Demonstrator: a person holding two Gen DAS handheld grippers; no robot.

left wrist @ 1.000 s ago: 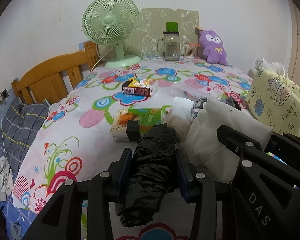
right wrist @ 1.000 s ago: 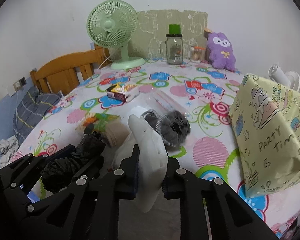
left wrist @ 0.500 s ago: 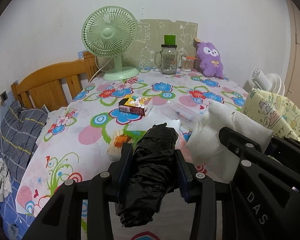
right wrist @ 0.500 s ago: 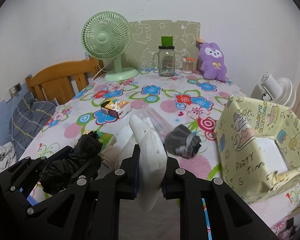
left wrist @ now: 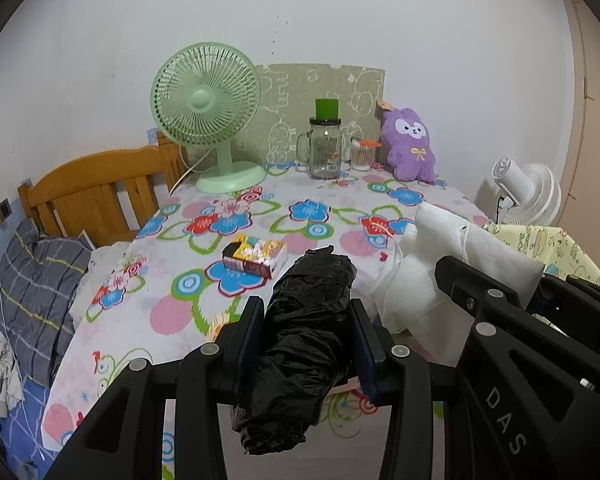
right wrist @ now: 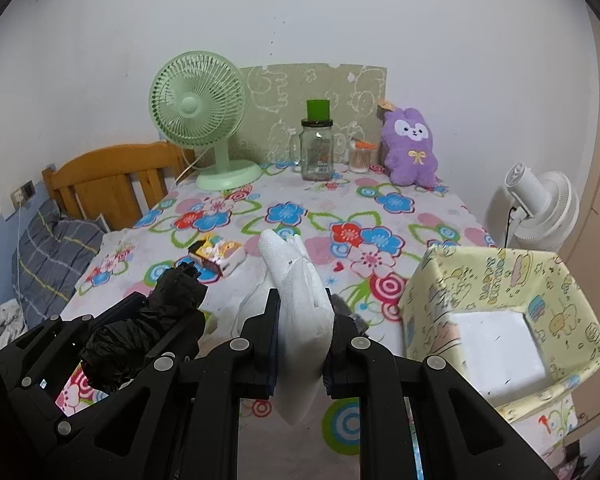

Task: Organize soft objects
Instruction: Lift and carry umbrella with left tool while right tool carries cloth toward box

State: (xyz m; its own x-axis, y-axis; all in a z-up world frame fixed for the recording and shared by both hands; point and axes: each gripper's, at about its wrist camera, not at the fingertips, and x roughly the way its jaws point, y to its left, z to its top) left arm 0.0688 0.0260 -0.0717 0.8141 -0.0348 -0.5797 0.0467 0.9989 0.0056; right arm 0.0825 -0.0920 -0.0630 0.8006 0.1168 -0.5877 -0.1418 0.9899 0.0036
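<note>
Above the flowered table (right wrist: 440, 208), my left gripper (left wrist: 308, 320) clamps a black plastic bundle (left wrist: 300, 344); my right gripper (right wrist: 302, 336) pinches white padding (right wrist: 300, 312); yellow box (right wrist: 512, 280) stands open alongside.

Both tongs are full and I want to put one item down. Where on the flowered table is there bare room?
Free: the stretch of flowered table between the colourful packet and the purple plush, and the left edge nearest the wooden headboard. Crowded: the back row of green fan, glass jar and plush, and the right corner taken by the yellow box.
</note>
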